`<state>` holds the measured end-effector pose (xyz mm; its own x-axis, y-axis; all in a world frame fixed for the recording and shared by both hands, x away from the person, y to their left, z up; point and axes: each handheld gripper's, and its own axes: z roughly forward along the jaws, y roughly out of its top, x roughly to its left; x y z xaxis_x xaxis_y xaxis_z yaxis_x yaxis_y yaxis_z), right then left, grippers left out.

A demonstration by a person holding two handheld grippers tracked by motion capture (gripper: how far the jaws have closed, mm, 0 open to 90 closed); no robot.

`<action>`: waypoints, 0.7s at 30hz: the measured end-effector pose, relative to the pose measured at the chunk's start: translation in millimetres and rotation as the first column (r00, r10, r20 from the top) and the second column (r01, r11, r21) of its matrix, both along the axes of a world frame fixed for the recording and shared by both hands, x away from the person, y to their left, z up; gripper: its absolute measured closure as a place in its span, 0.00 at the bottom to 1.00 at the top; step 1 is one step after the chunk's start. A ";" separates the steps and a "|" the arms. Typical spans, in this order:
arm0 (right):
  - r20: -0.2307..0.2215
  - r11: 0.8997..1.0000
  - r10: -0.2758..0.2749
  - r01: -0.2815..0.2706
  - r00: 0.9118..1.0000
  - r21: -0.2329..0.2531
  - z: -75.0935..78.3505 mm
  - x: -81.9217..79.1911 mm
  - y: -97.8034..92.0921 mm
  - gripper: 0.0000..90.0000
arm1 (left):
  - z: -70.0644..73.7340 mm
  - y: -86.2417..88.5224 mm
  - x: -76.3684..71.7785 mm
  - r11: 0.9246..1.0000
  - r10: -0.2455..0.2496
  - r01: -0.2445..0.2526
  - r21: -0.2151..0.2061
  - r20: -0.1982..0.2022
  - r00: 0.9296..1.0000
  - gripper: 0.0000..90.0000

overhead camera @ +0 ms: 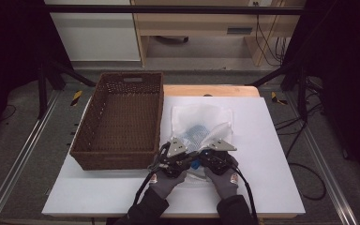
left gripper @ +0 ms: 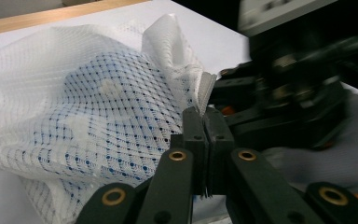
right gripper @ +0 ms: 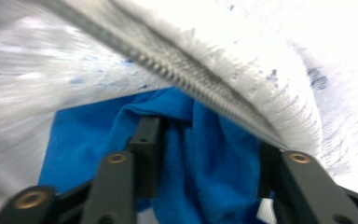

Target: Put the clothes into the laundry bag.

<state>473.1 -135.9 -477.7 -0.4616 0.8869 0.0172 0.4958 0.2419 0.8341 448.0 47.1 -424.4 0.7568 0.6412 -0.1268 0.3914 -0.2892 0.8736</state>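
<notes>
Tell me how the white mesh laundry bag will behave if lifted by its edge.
The white mesh laundry bag will probably sag: it already folds and crumples. It looks light, thin netting. The blue cloth inside may shift toward the opening, where the left gripper pinches the zipper edge.

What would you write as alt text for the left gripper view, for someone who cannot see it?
Two black jaws of the left gripper are shut on the edge of a white mesh bag with something blue showing through it. The bag lies on a white table; the other gripper is blurred at right.
</notes>
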 end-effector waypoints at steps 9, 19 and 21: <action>0.031 0.993 0.097 -0.099 0.995 0.061 22.8 -39.6 -36.0 0.45 | -1.8 -1.0 2.0 1.000 0.006 -0.006 0.013 0.001 1.000 0.99; -0.060 0.994 0.088 -0.091 0.994 -0.056 -6.9 -25.6 -32.5 0.96 | -1.5 0.2 5.0 1.000 0.015 -0.015 0.005 -0.002 1.000 0.99; -0.062 0.993 0.097 -0.101 0.993 -0.054 -3.2 -25.2 -30.3 0.97 | -1.4 -0.1 4.9 1.000 0.015 -0.015 0.002 -0.003 1.000 0.99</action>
